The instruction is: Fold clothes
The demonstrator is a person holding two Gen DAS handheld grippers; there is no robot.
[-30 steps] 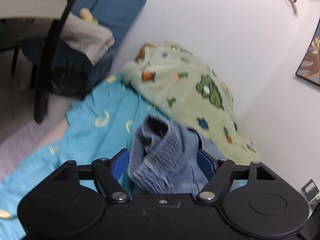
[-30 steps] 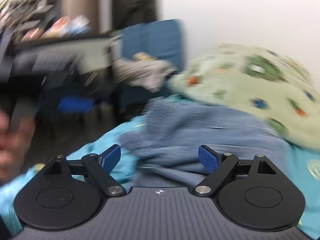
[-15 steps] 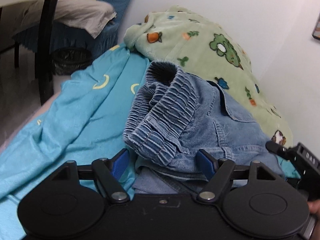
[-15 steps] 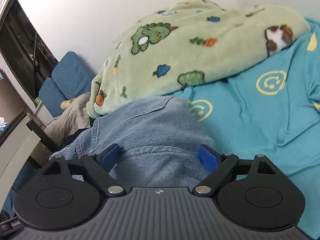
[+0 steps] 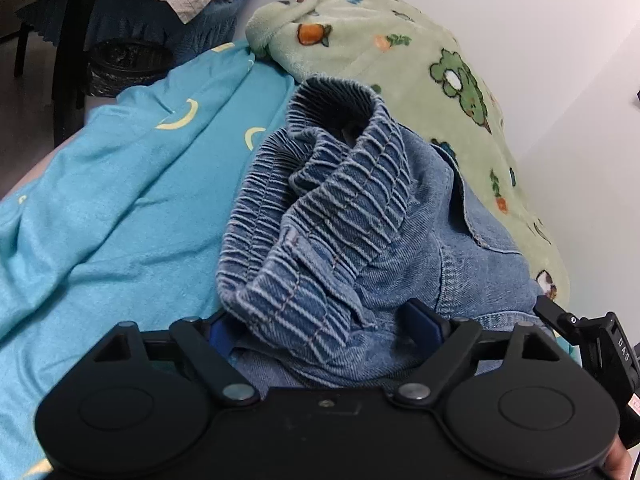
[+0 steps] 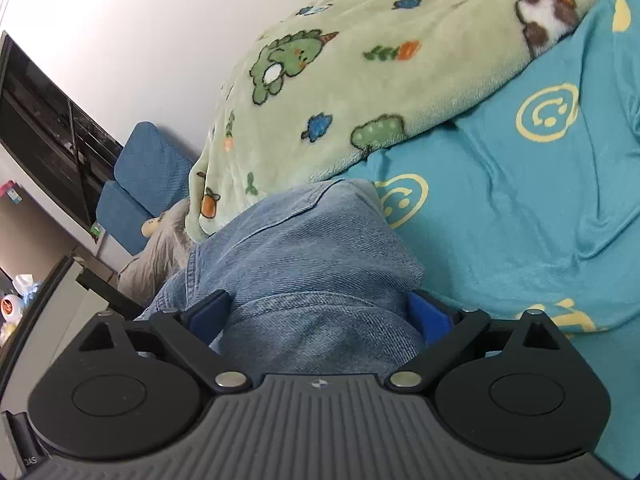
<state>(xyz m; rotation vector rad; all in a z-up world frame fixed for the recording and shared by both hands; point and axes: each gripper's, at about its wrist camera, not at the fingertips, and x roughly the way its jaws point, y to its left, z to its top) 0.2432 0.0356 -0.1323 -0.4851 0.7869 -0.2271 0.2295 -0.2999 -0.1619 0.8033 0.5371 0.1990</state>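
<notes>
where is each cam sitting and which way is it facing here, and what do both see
Left wrist: sits on the left gripper, looking down along its opening jaws at the ribbed elastic waistband of the blue denim garment lying between them; the right gripper and a bit of hand show at the right edge.
Right wrist: sits on the right gripper, jaws opening around the denim, facing the teal smiley-print bedsheet and white wall; none of the person's own body shows.
Shared: the denim, the sheet, the green cartoon-print fleece blanket.

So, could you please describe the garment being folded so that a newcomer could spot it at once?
On the turquoise bedsheet, just in front of the pale green cartoon blanket, lies a bunched pair of denim trousers. Only it is blue denim, with a ribbed elastic waistband.
</notes>
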